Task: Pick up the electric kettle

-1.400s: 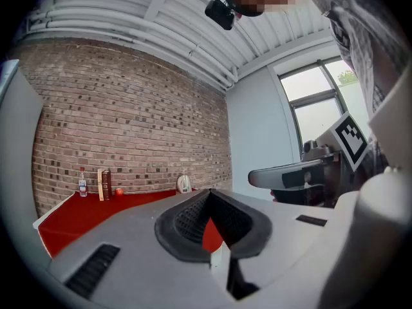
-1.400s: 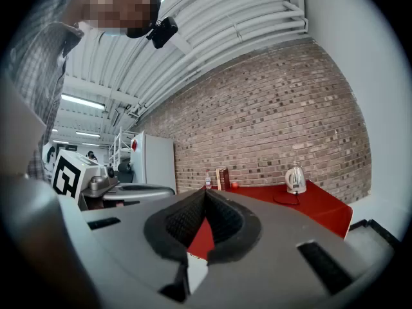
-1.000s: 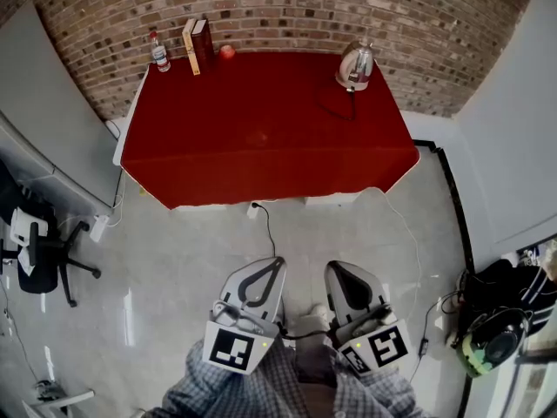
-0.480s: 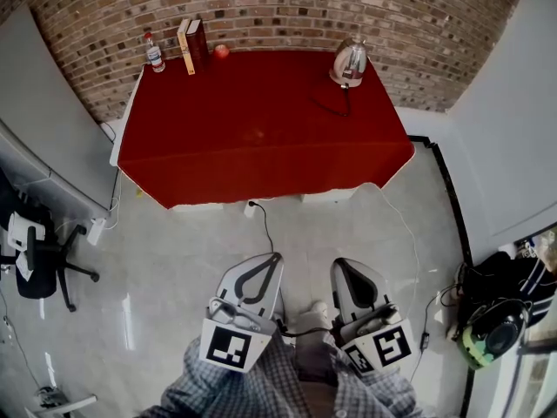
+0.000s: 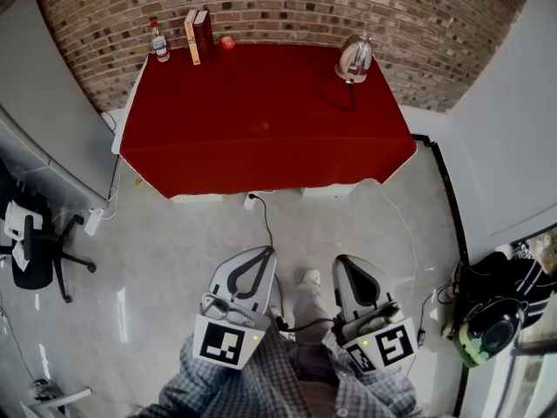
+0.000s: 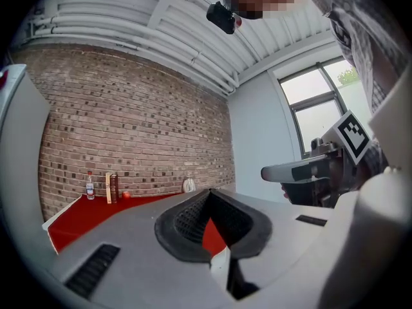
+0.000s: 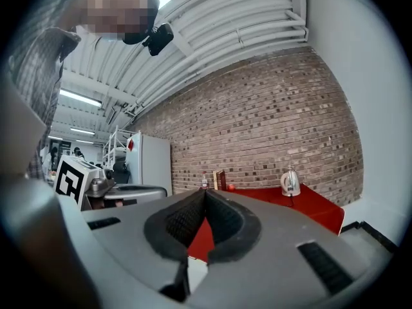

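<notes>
- Left gripper (image 5: 260, 252): fingers (image 6: 183, 224) pressed together, holding nothing.
- Right gripper (image 5: 343, 260): fingers (image 7: 225, 227) likewise closed, empty.
- Electric kettle (image 5: 355, 57) stands on the red counter (image 5: 261, 138).
- Bottle (image 5: 159, 42) label is possibly printed but too small to read.

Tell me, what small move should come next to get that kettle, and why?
Probably a step forward, toward the right side of the red table. The electric kettle stands at the table's far right corner, with open floor between it and both grippers. The left gripper and right gripper are held low, both shut and empty, so opening the jaws can wait until it is within reach.
</notes>
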Action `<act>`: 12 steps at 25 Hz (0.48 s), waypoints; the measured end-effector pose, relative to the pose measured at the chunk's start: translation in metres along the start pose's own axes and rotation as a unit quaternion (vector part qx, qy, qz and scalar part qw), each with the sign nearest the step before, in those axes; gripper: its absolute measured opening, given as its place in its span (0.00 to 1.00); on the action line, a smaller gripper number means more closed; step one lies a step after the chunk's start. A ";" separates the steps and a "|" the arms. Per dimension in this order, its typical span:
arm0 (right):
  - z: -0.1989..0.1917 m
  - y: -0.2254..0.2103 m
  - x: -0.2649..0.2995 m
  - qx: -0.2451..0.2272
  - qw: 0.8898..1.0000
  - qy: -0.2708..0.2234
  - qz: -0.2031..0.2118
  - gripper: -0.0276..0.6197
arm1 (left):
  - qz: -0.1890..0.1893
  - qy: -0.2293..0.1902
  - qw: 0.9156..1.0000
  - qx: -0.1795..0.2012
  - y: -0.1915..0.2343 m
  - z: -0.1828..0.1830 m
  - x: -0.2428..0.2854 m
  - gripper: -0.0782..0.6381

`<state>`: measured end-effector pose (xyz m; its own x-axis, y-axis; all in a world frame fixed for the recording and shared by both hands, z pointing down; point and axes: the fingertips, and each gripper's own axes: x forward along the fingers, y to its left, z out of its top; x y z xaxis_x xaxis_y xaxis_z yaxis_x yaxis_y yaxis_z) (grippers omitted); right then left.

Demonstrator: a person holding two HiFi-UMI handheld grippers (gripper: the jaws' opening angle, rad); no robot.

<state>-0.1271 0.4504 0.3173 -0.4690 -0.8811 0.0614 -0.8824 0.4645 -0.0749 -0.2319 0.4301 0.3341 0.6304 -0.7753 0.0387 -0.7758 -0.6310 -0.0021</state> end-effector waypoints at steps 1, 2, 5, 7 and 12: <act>-0.001 0.001 0.001 -0.002 1.000 0.001 0.003 0.05 | 0.005 0.000 1.000 -0.004 0.002 -0.001 -0.001 0.12; -0.002 0.003 0.001 -0.003 1.000 0.002 0.007 0.05 | 0.008 0.000 1.000 -0.005 0.004 -0.002 -0.002 0.12; 0.003 0.007 0.003 0.004 1.000 -0.002 0.021 0.05 | 0.013 -0.002 1.000 -0.006 0.006 -0.003 -0.005 0.12; 0.009 0.010 0.009 0.002 0.999 -0.006 0.032 0.05 | 0.018 -0.003 1.000 -0.004 0.010 -0.002 -0.005 0.12; 0.018 0.016 0.021 -0.032 0.998 -0.009 0.054 0.05 | 0.025 -0.006 1.000 -0.001 0.015 0.002 0.000 0.12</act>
<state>-0.1505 0.4381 0.2994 -0.5608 -0.8271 0.0387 -0.8279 0.5606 -0.0162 -0.2434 0.4209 0.3318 0.5904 -0.8067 0.0257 -0.8070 -0.5906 -0.0010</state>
